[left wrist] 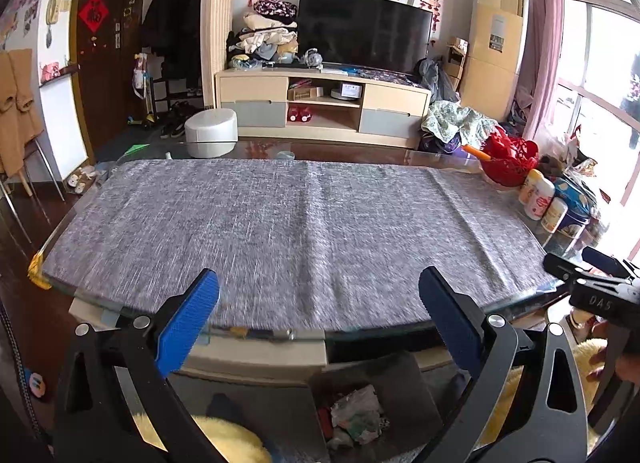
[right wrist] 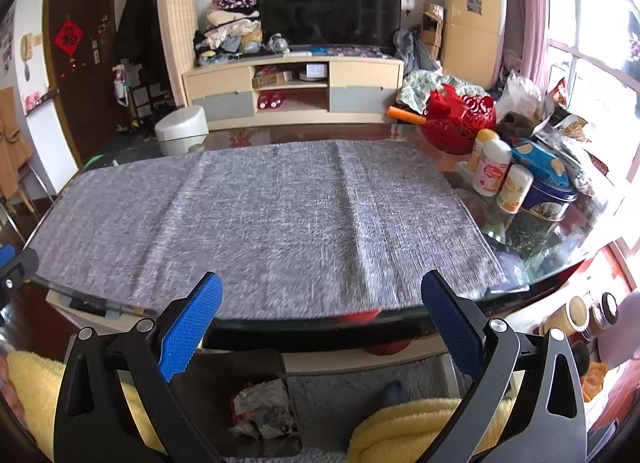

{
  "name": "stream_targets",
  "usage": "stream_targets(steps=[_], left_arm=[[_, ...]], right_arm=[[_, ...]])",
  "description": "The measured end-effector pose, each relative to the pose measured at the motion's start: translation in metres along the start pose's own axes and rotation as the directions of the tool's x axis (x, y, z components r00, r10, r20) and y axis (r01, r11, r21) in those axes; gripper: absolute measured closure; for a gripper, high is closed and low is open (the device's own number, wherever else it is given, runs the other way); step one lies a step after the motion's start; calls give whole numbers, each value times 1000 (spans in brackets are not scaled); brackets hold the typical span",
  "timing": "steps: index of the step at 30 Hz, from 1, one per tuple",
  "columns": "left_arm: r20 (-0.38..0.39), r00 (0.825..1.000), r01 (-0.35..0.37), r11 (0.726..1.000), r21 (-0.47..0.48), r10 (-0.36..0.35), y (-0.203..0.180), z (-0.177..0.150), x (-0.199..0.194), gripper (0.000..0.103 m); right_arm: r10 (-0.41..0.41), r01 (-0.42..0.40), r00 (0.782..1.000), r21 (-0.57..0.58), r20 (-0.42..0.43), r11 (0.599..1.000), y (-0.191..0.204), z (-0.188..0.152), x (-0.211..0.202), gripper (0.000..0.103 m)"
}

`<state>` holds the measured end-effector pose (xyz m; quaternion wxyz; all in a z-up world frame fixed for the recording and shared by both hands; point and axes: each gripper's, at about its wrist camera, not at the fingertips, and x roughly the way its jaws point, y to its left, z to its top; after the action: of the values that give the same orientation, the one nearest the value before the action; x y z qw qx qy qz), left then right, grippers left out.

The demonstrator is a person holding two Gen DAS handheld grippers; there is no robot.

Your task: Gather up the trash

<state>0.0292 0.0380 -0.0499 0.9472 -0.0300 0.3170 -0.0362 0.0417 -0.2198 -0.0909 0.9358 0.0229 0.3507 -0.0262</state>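
A dark bin (left wrist: pixel 404 379) sits on the floor below the table's near edge, holding crumpled wrappers and paper trash (left wrist: pixel 356 415). In the right wrist view the same bin (right wrist: pixel 276 367) shows its trash (right wrist: pixel 262 403) between my fingers. My left gripper (left wrist: pixel 318 315) hangs open over the near table edge with nothing between its blue pads. My right gripper (right wrist: pixel 320 317) is likewise open and empty. The right gripper's black body (left wrist: pixel 592 287) shows at the right edge of the left wrist view. A grey cloth (left wrist: pixel 300 223) covers the glass table (left wrist: pixel 256 333); I see no trash on it.
A red basket (right wrist: pixel 460 119), white bottles (right wrist: pixel 490 171), a blue tin (right wrist: pixel 548 195) and snack bags crowd the table's right end. Yellow fleece-clad legs (right wrist: pixel 404 423) flank the bin. A white stool (left wrist: pixel 210 131) and a TV cabinet (left wrist: pixel 320 103) stand beyond the table.
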Motion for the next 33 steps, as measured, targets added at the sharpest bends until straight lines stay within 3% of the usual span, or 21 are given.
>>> stream_targets(steps=[3,6,10,16,22,25,27,33], left_arm=[[-2,1000,-7,1000,-25,6,33,19,29,8],[-19,995,-103,993,-55,102,87,42,76,8],[-101,964,-257,962,-95,248,166,71,154,8],[-178,948,-297,932,-206,262,238,89,240,8],[-293,919,-329,922,-202,264,259,80,305,8],[-301,916,-326,930,-168,266,253,85,314,8],[-312,899,-359,925,-122,308,246,86,316,7],[-314,903,-350,926,-142,293,252,85,312,7]], right_arm=[[-31,31,999,-14,-33,999,-24,30,49,3],[-111,112,993,28,-33,993,-63,62,108,3],[-116,126,988,100,-104,987,-103,91,188,3],[-114,146,983,242,-141,959,-133,102,264,3],[-159,212,963,250,-218,945,-137,99,300,2],[-175,227,957,223,-231,948,-132,100,304,2],[-173,226,957,226,-231,947,-131,99,303,2],[-173,226,957,228,-233,947,-134,97,302,2]])
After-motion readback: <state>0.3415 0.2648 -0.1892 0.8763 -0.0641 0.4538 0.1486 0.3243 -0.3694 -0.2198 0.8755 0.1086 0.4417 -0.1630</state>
